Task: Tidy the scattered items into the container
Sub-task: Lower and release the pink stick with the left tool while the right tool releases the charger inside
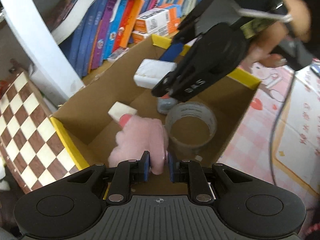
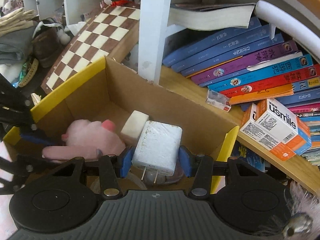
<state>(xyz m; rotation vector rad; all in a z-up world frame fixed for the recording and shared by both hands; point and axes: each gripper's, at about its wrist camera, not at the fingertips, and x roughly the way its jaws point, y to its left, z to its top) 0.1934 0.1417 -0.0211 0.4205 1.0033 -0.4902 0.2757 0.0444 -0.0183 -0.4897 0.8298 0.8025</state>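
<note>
both grippers over cardboard box (image 2: 164, 104): left gripper (image 1: 158, 167) clamps pink plush (image 1: 140, 138); right gripper (image 2: 155, 163) pads apart around white charger (image 2: 158, 146).

Cardboard box (image 1: 230, 108), yellow-edged, open-topped. Inside: pink plush toy (image 1: 140, 138) beside clear tape roll (image 1: 191, 124); white eraser block (image 1: 122, 111) just behind plush; white plug charger (image 2: 158, 148), prongs toward camera; small grey-blue item (image 1: 165, 104), unclear.

Pink plush toy (image 1: 140, 138), white charger (image 2: 158, 146), yellow-rimmed brown cardboard box (image 1: 66, 138), brown-and-cream chequered board (image 1: 24, 124).
</note>
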